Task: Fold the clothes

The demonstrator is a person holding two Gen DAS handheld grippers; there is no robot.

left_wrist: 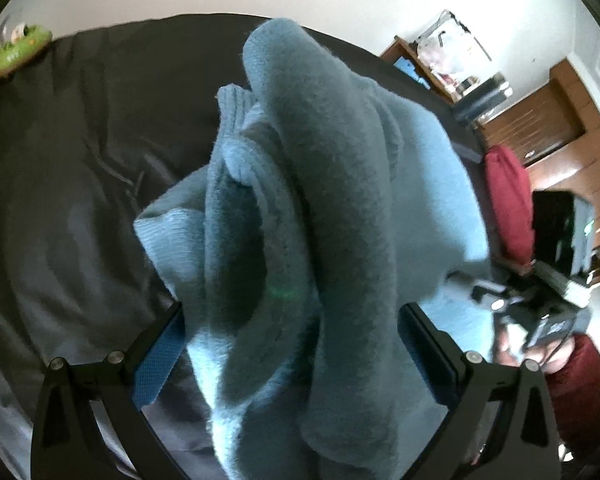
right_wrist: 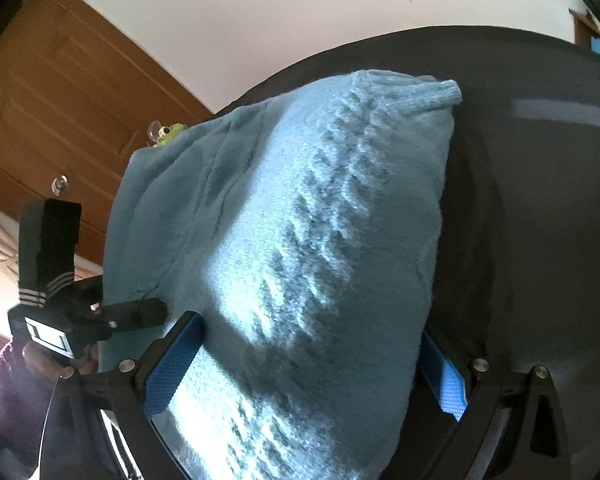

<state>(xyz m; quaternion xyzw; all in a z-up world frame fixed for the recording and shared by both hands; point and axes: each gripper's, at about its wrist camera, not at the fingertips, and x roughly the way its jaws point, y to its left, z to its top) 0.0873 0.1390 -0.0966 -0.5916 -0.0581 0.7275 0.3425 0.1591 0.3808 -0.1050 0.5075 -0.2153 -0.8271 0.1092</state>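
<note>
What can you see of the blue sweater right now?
The sweater is a light blue, fuzzy knit with a cable pattern down one panel and ribbed edges. It is bunched and doubled over, lifted above the dark bedcover. Thick folds fill the gap between the left gripper fingers, and the right gripper likewise has fabric between its fingers. How tightly either grips is hidden.

My left gripper (left_wrist: 290, 320) fingertips: buried under the light-blue knit sweater (left_wrist: 300, 208).
Sweater's lower part: cut off by the frame edge.
My right hand (left_wrist: 516, 354), beside the sweater: blurred.
</note>
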